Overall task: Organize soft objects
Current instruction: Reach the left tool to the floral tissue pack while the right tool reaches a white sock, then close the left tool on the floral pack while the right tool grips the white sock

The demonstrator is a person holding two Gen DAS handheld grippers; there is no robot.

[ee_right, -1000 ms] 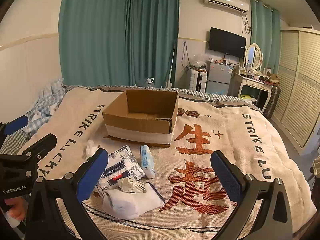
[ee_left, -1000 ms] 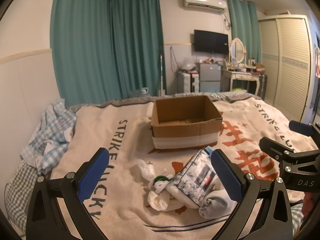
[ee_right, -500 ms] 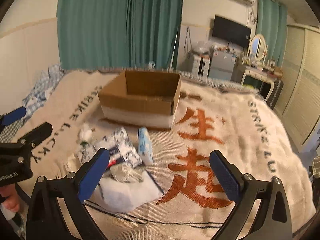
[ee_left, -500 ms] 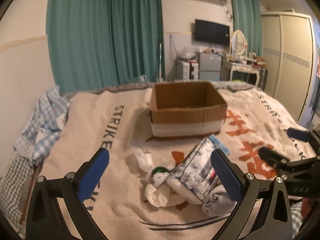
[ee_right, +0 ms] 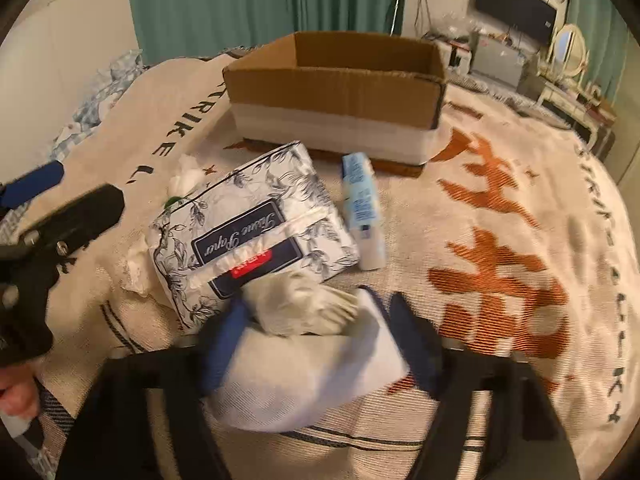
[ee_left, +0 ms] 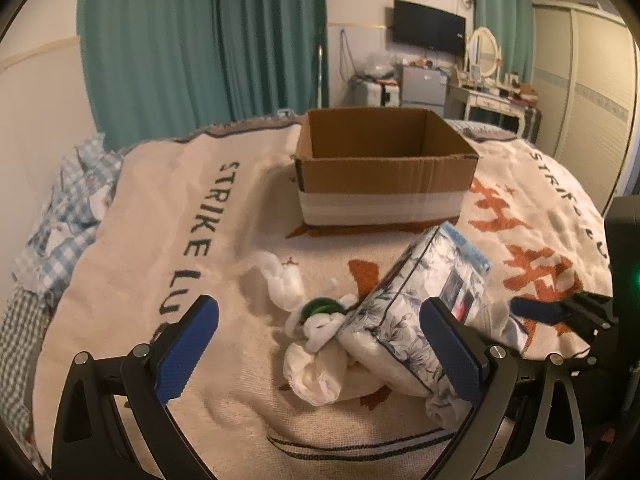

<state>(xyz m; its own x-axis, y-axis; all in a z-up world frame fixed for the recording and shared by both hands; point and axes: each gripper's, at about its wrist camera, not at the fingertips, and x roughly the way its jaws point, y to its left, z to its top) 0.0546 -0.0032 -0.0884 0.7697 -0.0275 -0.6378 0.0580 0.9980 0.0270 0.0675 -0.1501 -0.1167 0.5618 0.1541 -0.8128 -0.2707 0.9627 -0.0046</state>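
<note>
An open cardboard box (ee_left: pixel 384 176) (ee_right: pixel 336 100) stands on the bed blanket. In front of it lie a floral tissue pack (ee_left: pixel 416 316) (ee_right: pixel 252 236), a small blue wipes pack (ee_right: pixel 362 216), white crumpled cloths (ee_left: pixel 316 356), a pale glove (ee_right: pixel 304 308) and a folded white cloth (ee_right: pixel 312 376). My left gripper (ee_left: pixel 320 356) is open, its fingers either side of the crumpled cloths and tissue pack. My right gripper (ee_right: pixel 316 352) is low over the folded white cloth, blurred, jaws narrowed around it; I cannot tell if they grip it.
A beige blanket (ee_left: pixel 200 208) with dark lettering and orange characters covers the bed. Blue checked bedding (ee_left: pixel 60 208) is bunched at the left. Teal curtains, a TV, a dressing table and a wardrobe stand beyond the bed.
Both grippers have moved forward and down toward the pile. The right gripper's jaws have narrowed from wide open around the folded white cloth.
</note>
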